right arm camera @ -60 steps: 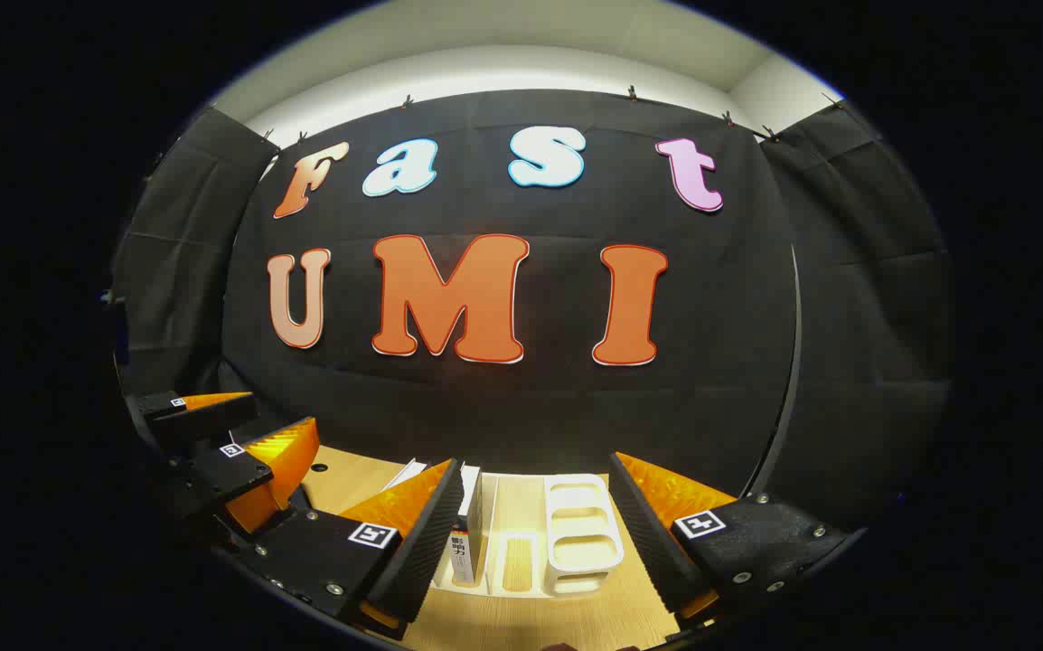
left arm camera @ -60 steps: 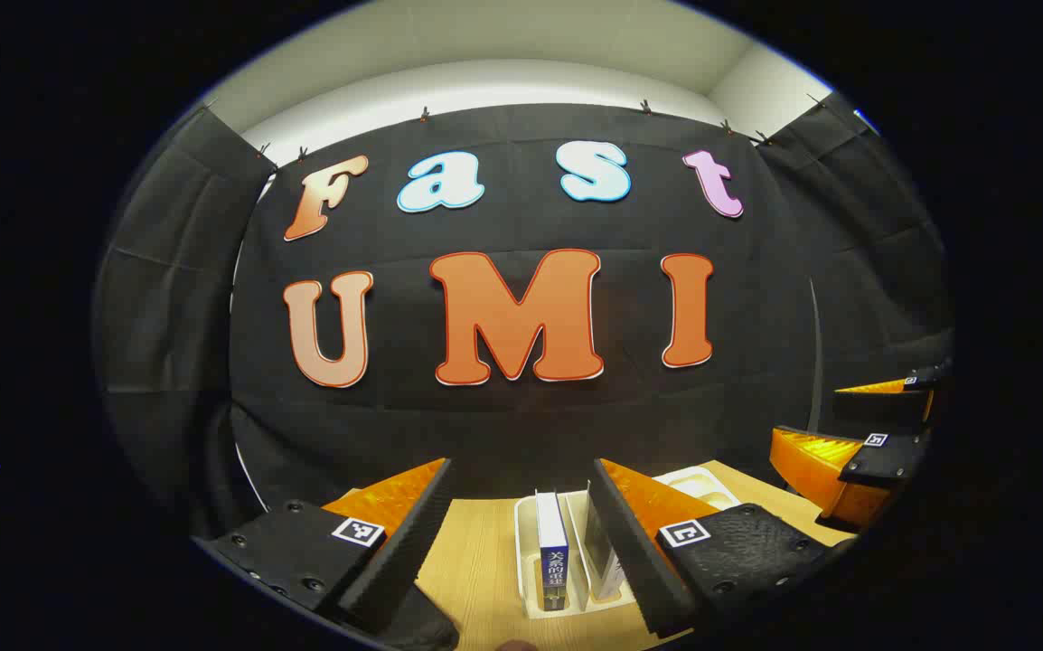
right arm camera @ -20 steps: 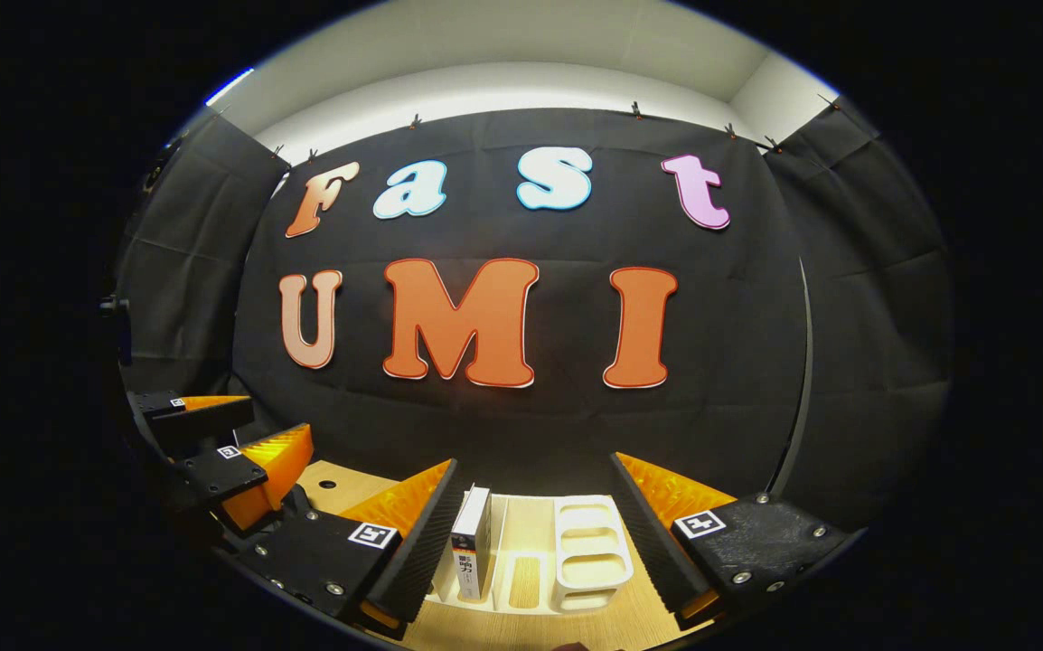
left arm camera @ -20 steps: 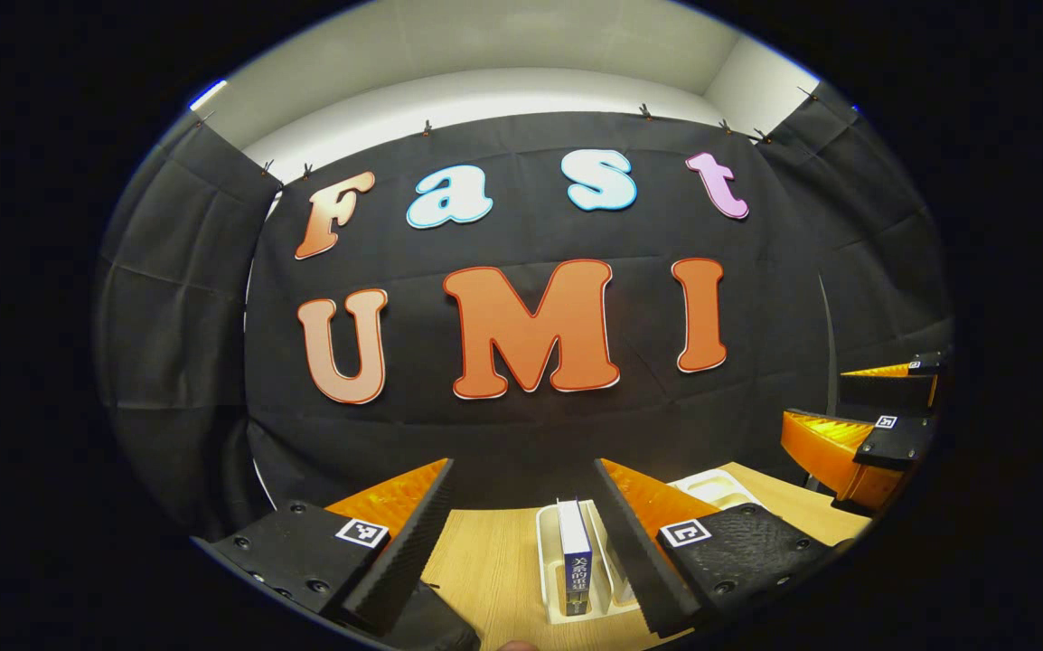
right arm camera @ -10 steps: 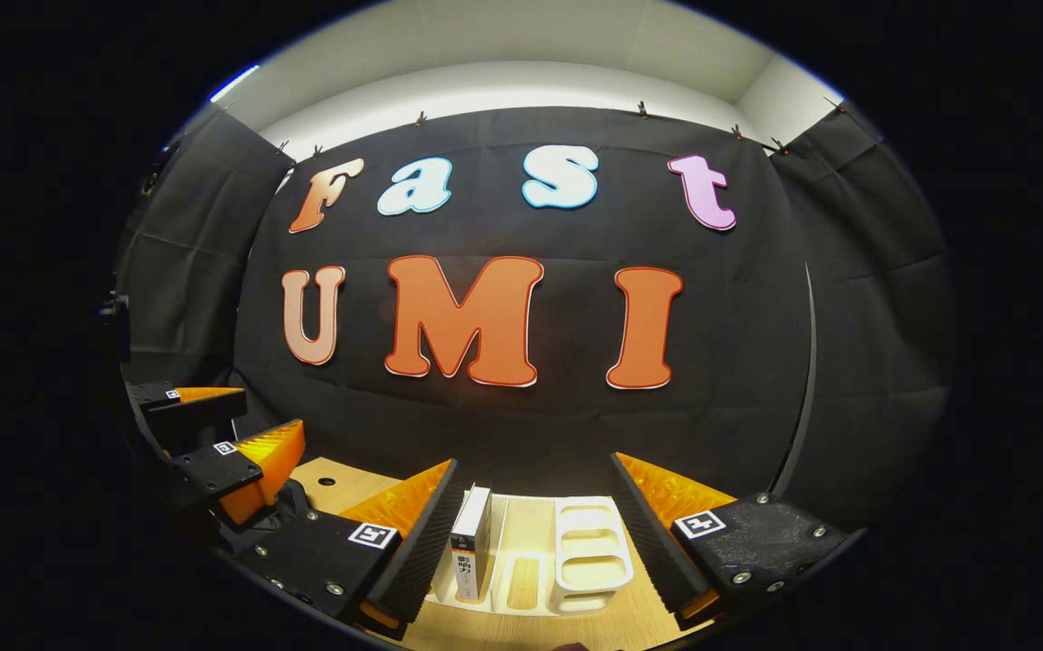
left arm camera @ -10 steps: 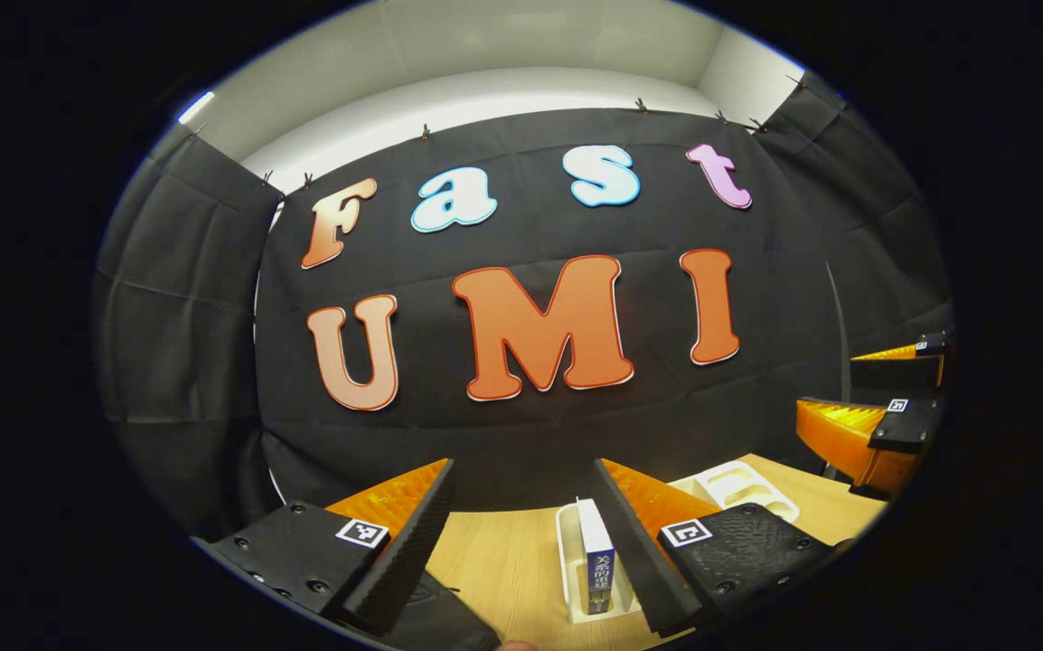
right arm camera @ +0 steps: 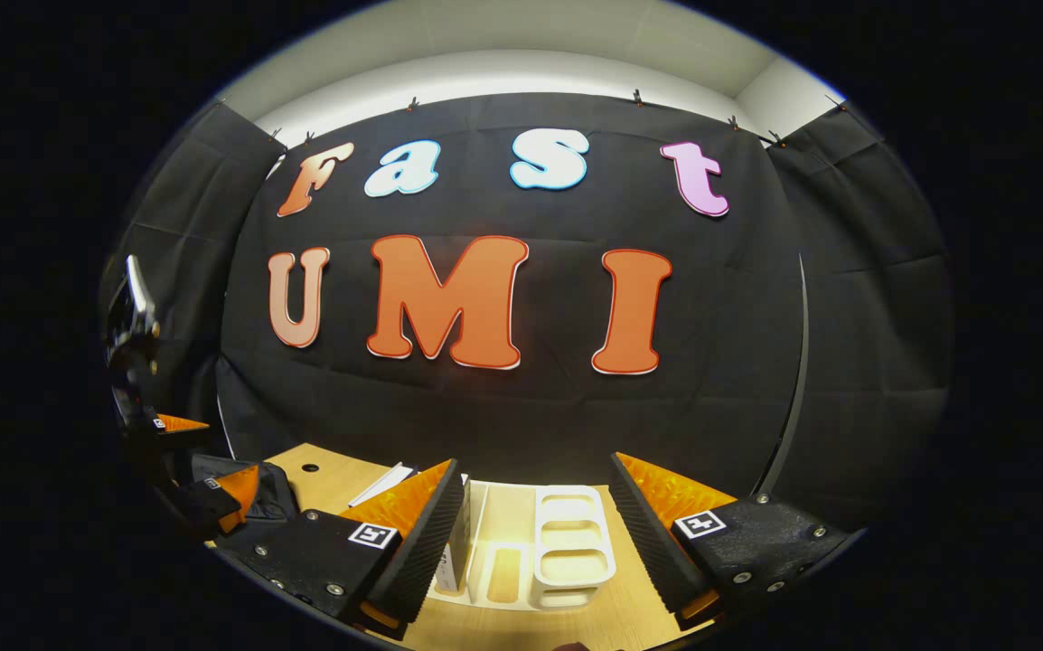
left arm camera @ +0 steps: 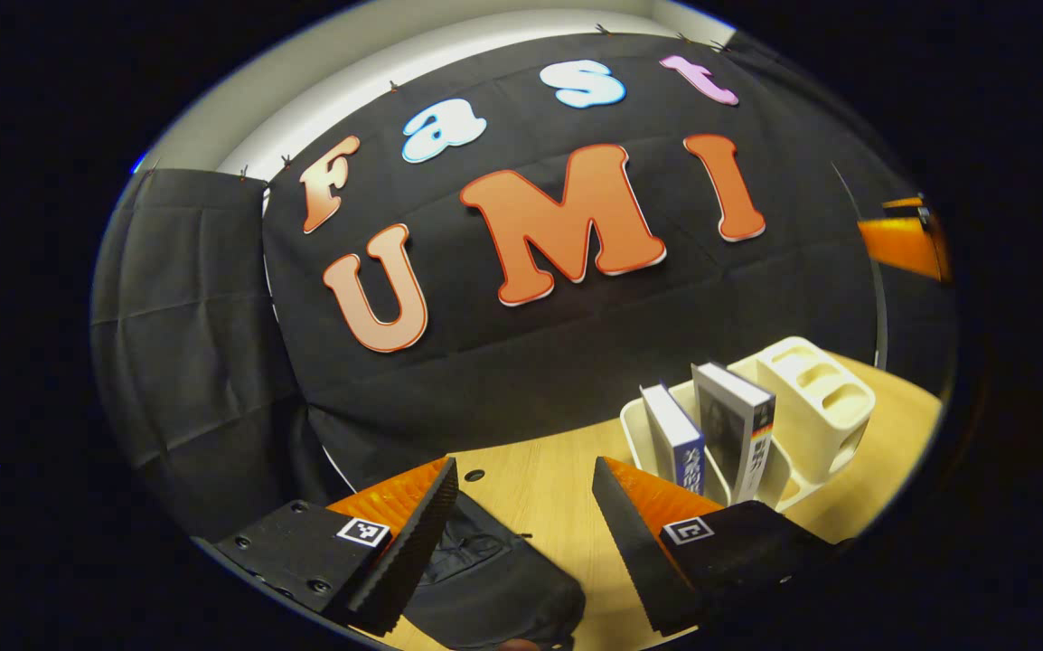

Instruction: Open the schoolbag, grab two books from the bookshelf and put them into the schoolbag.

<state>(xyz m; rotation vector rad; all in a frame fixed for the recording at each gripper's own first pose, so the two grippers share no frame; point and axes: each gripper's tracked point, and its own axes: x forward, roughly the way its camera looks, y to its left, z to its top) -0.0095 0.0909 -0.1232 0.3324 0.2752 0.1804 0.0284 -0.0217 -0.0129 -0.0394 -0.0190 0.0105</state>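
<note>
Step in hand, by judgement: opening schoolbag (left arm camera: 485,588), lying on bench (left arm camera: 549,479) at 6 o'clock beneath left gripper (left arm camera: 521,520), jaws released. Right gripper (right arm camera: 535,533) likewise released, facing bookshelf (right arm camera: 567,542). Books (left arm camera: 711,443) at 3 o'clock. Next: locate and pinch zipper.
</note>
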